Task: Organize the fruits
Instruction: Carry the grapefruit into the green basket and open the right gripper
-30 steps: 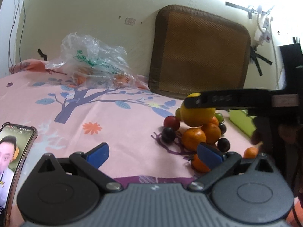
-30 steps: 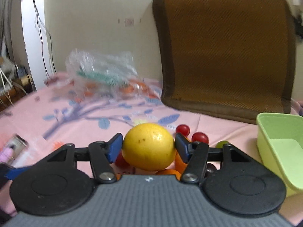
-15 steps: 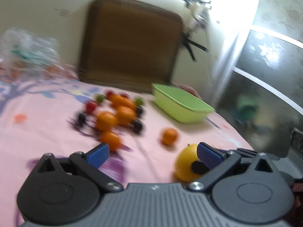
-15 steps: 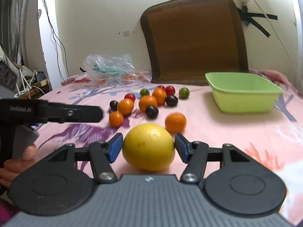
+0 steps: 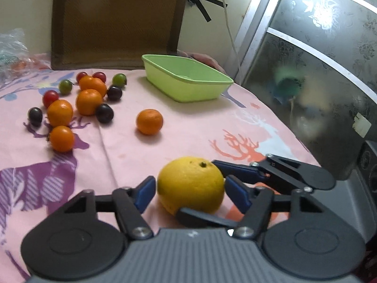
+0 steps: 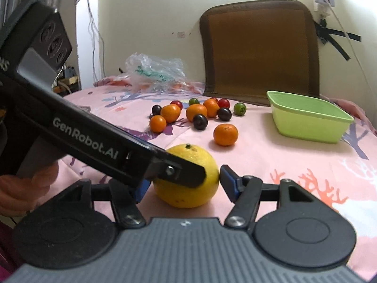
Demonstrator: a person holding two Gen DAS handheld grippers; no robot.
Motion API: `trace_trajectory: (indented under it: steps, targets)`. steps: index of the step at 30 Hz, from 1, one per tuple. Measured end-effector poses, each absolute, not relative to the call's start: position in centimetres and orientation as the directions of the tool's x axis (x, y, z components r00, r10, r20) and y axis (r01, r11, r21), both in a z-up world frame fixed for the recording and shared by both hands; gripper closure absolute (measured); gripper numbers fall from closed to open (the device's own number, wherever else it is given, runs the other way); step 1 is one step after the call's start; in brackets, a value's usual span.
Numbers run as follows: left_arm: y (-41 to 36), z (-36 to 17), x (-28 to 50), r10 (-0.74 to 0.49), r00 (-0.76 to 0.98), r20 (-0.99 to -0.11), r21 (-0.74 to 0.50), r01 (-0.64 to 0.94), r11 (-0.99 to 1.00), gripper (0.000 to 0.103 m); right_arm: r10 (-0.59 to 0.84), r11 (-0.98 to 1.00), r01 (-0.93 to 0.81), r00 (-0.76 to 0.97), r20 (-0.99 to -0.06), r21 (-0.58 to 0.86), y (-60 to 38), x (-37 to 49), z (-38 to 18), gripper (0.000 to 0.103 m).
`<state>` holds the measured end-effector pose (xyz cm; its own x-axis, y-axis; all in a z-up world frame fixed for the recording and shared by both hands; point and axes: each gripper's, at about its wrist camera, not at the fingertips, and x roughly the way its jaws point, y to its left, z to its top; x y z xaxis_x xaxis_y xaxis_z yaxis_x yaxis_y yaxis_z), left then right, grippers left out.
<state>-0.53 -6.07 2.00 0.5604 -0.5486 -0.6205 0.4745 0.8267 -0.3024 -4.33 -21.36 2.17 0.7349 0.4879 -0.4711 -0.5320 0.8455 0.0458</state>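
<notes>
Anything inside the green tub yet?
The green tub shows bare green floor and inner walls in the left wrist view, with no fruit visible. Its near wall hides the front strip of the floor, so that part is unconfirmed.

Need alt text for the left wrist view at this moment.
A large yellow citrus fruit sits on the pink patterned bedsheet between the fingers of both the left gripper and right gripper. Beyond lie small oranges, tomatoes, dark plums and an empty green tub.
</notes>
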Motion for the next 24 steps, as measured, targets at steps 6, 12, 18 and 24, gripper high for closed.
trace_trajectory:
  steps: [6, 12, 18, 24]
  targets:
    - [-8.7, 4.9, 1.7, -0.536, 0.603, -0.591, -0.274, 0.475, 0.836, 0.038, 0.496, 0.848, -0.528, 0.766, -0.41, 0.039, -23.6, -2.8, 4.1, 0.038]
    - [-15.4, 8.7, 9.6, -0.552, 0.66, -0.51, -0.199, 0.534, 0.822, 0.038, 0.36, 0.927, -0.376, 0.879, -0.313, 0.01, -28.3, 4.1, 7.4, 0.038]
    - [-18.2, 6.7, 19.0, -0.553, 0.62, -0.556, -0.276, 0.49, 0.827, 0.039, 0.3, 0.949, -0.314, 0.866, -0.399, 0.034, -30.5, 12.1, 6.3, 0.038]
    - [-19.1, 4.2, 20.4, -0.524, 0.597, -0.607, -0.291, 0.447, 0.846, 0.029, 0.335, 0.94, -0.33, 0.826, -0.453, 0.092, -31.1, 14.1, 3.9, 0.037]
